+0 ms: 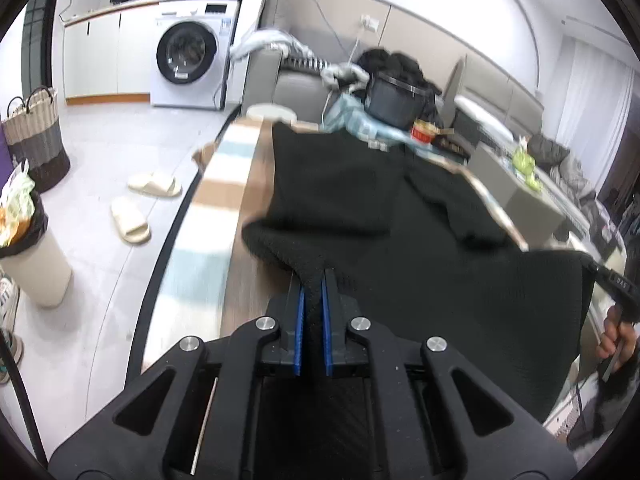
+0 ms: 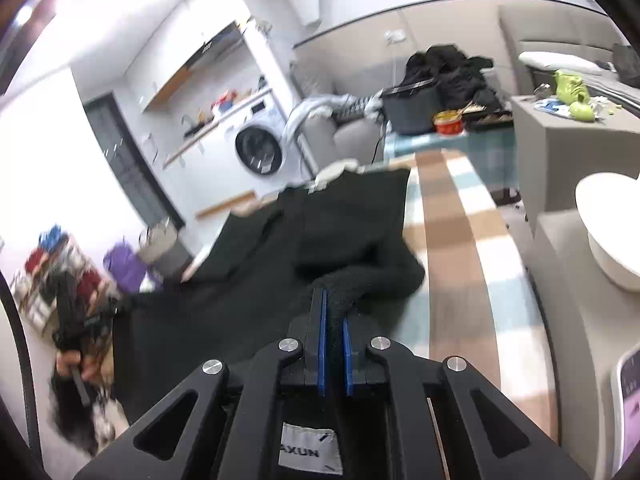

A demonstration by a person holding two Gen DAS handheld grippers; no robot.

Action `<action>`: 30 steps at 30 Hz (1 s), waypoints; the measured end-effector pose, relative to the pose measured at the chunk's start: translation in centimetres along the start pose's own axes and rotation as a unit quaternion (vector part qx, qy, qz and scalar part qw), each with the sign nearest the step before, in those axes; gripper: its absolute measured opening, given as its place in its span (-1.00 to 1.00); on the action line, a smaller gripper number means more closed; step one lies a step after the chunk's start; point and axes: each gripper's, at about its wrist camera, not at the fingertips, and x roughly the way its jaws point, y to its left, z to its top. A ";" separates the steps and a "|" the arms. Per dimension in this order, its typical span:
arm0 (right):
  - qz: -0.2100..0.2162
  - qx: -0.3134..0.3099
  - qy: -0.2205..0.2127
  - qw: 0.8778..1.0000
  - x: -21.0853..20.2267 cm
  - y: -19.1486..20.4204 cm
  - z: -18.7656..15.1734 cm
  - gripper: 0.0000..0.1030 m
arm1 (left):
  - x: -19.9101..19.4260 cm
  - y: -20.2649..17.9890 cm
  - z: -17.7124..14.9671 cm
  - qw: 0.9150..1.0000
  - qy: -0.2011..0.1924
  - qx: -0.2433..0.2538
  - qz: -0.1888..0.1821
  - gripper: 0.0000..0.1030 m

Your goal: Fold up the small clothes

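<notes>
Over the striped bench (image 1: 224, 168) a black knit garment (image 1: 400, 216) lies spread. Left tongs (image 1: 313, 280) are closed on its near left corner, right tongs (image 2: 334, 308) closed on its near right corner, both lifting bunched fabric.

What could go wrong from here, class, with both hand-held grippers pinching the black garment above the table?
1. Each hand-held gripper, left and right, pinches only a small bunched bit of the garment, so the knit could slip out.
2. The far part looks rumpled on the table, so the fold may trap creases.
3. The garment's far edge lies close to the red tub; dragging might snag it.
</notes>
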 end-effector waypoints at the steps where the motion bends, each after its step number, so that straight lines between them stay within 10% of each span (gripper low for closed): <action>1: -0.007 0.006 -0.011 1.000 0.4 0.1 0.6 -0.88 | 0.1 0.0 0.6 1.000 -0.007 -0.002 0.002 -0.91; 8: -0.092 0.048 -0.009 0.995 6.0 -1.3 4.4 -0.83 | 6.7 3.2 5.6 0.999 -0.007 -0.043 0.022 -0.86; 15: -0.162 0.017 0.082 0.983 10.9 -3.2 4.3 0.28 | 11.5 5.6 4.7 0.992 0.057 -0.079 0.077 -0.23; 25: -0.103 0.091 0.127 0.982 16.9 -7.2 4.6 0.24 | 18.3 4.0 5.5 0.992 0.090 -0.064 0.057 -0.28; 27: -0.094 0.076 0.134 0.984 18.0 -6.6 4.7 -0.36 | 19.3 3.7 5.5 0.992 0.102 -0.066 0.036 -0.61; 30: -0.107 0.040 0.156 0.981 19.5 -5.4 4.6 -0.49 | 19.8 2.4 5.1 0.993 0.105 -0.031 0.037 -0.69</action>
